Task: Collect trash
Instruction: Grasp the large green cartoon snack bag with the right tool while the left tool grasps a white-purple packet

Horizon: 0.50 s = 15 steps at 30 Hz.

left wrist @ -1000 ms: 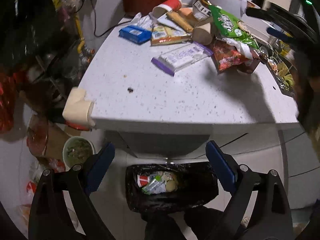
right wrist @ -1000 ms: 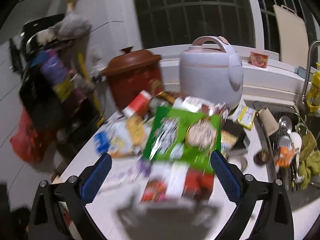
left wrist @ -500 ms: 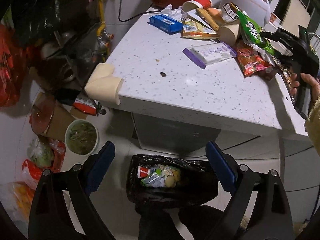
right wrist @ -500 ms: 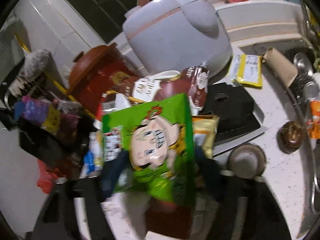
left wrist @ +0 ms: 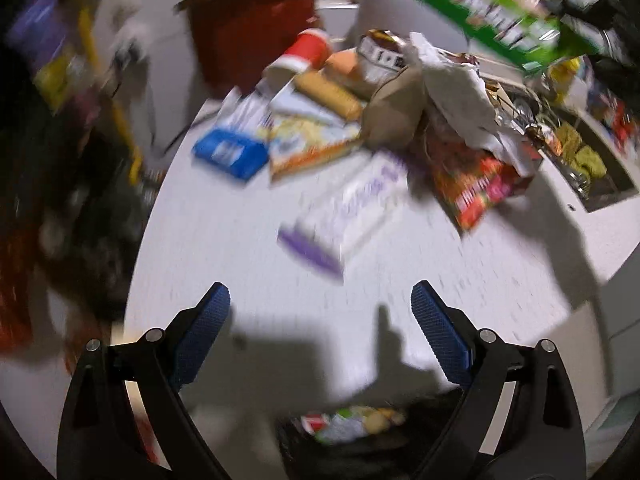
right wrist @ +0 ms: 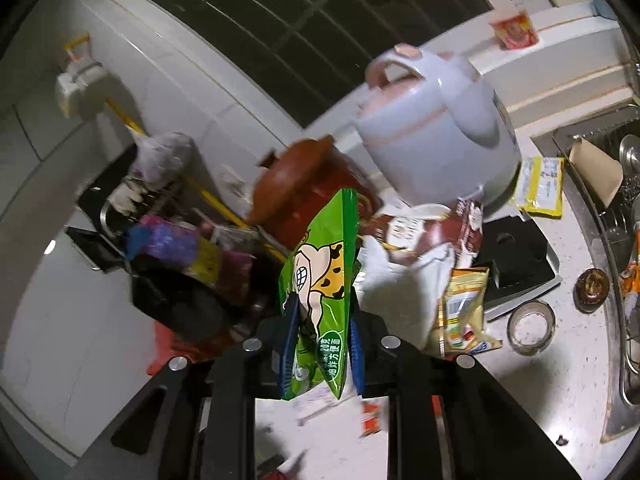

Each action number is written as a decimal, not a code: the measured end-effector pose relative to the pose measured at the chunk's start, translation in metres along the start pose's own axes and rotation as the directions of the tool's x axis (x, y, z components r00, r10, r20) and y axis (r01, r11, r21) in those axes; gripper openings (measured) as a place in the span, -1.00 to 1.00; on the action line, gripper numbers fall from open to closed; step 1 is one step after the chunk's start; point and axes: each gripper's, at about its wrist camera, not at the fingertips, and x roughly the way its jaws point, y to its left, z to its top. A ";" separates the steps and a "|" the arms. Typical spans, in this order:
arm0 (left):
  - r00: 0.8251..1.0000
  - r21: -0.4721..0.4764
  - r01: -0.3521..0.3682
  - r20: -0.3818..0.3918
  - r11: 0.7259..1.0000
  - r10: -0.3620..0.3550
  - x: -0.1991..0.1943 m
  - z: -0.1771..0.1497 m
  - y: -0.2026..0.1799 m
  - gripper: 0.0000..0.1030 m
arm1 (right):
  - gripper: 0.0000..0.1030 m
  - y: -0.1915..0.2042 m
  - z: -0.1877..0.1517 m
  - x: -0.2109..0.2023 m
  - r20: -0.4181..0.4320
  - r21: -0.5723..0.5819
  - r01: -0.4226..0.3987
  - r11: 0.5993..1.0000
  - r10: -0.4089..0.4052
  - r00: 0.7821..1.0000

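The left wrist camera looks steeply down along its fingers at the white counter, close above it, wrappers piled in the upper half of the frame and the bin at the bottom edge. The right wrist camera sits rolled and nearer level, facing the window wall, with the green packet filling the frame's centre. Both views share the brown pot, the rice cooker and the green packet.
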 end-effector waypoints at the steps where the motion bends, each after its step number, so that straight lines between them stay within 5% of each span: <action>1: 1.000 0.029 0.009 0.005 1.000 -0.009 0.008 0.009 0.000 0.74 | -0.57 0.002 0.001 -0.007 0.008 0.011 -0.015 1.000 0.015 1.000; 8: 0.982 0.143 0.177 -0.091 0.974 -0.165 0.054 0.040 0.000 0.71 | -0.57 0.006 -0.002 -0.047 0.044 0.057 -0.052 0.997 0.050 0.998; 11: 0.972 0.204 0.226 -0.104 0.952 -0.209 0.061 0.040 -0.003 0.41 | -0.57 0.003 -0.006 -0.055 0.054 0.067 -0.047 0.997 0.043 0.998; 13: 0.969 0.199 0.244 -0.096 0.949 -0.229 0.061 0.042 0.000 0.00 | -0.58 -0.001 -0.010 -0.058 0.058 0.080 -0.040 0.996 0.036 0.998; 15: 0.955 0.163 0.291 -0.103 0.943 -0.277 0.061 0.045 0.005 -0.11 | -0.58 -0.005 -0.013 -0.059 0.058 0.098 -0.037 0.995 0.031 0.998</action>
